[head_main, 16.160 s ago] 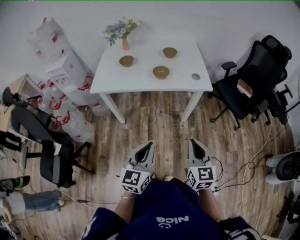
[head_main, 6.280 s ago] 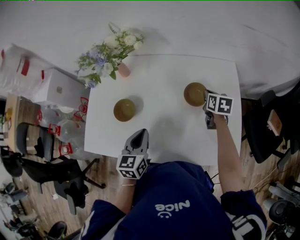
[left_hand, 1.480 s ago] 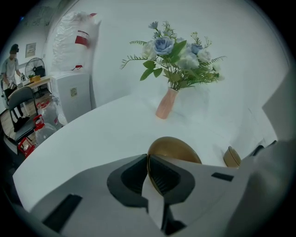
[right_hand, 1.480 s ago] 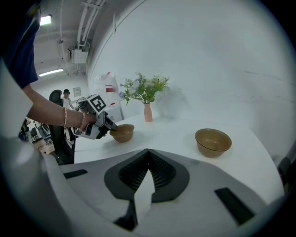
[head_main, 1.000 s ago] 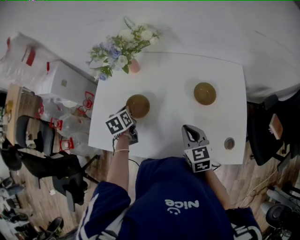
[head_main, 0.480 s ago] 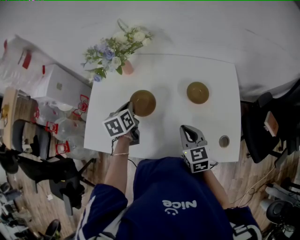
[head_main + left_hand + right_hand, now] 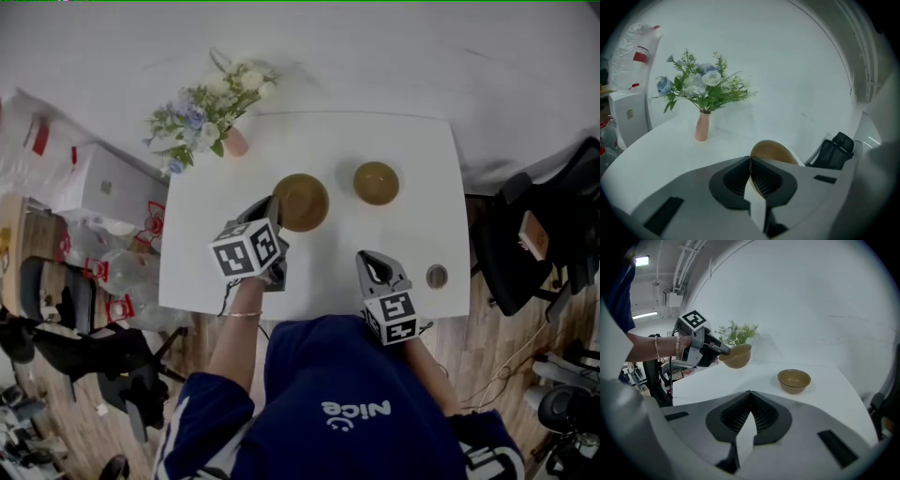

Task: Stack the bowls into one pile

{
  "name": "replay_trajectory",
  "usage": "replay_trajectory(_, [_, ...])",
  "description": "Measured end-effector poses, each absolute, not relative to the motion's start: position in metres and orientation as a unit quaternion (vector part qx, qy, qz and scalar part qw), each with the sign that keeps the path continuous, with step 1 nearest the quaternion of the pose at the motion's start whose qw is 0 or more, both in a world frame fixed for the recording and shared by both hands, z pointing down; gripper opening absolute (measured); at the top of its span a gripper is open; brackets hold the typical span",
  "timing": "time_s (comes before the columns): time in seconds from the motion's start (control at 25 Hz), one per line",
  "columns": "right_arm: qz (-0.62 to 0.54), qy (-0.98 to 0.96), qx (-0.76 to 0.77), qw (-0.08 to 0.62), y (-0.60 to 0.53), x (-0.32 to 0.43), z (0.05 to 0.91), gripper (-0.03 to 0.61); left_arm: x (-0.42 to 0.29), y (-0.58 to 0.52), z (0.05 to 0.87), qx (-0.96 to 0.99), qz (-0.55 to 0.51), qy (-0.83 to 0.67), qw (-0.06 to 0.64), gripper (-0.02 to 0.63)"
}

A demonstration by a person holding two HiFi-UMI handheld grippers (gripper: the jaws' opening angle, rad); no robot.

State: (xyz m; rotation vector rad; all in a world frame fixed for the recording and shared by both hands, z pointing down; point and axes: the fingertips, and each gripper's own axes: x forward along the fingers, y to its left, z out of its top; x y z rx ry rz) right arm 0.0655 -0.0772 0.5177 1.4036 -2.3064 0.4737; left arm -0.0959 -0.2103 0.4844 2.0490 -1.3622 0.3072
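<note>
A brown bowl (image 7: 302, 202) hangs tilted above the white table (image 7: 412, 234), pinched by its near rim in my left gripper (image 7: 275, 210). The left gripper view has that rim (image 7: 771, 151) clamped between the jaws of the left gripper (image 7: 750, 162). From the right gripper view the held bowl (image 7: 737, 357) floats clear of the tabletop. A second brown bowl (image 7: 376, 183) (image 7: 794, 379) stands on the table just right of it; whether another bowl nests inside is unclear. My right gripper (image 7: 373, 266) (image 7: 750, 395) is shut and holds nothing, low over the table's near edge.
A pink vase of flowers (image 7: 233, 142) (image 7: 701, 125) stands at the table's back left corner. A small round grey object (image 7: 437, 276) lies near the front right edge. A black office chair (image 7: 534, 234) is to the right, boxes and plastic bags (image 7: 94, 187) to the left.
The left gripper has lifted the bowl off the table and carried it right, closer to the second bowl. The right gripper has barely shifted.
</note>
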Motion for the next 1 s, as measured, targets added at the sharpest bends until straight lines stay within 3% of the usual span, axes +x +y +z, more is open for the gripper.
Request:
replay_trajectory(0.64, [0.186, -0.807, 0.526, 0.194, -0.065, 0.106, 0.523, 0.023, 0.021, -0.218, 0.484, 0.831, 0.154, -0.437, 0.308, 0.029])
replay_trajectory(1.0, [0.194, -0.801, 0.528, 0.204, -0.061, 0.120, 0.531, 0.023, 0.060, -0.242, 0.501, 0.826, 0.166, -0.423, 0.334, 0.029])
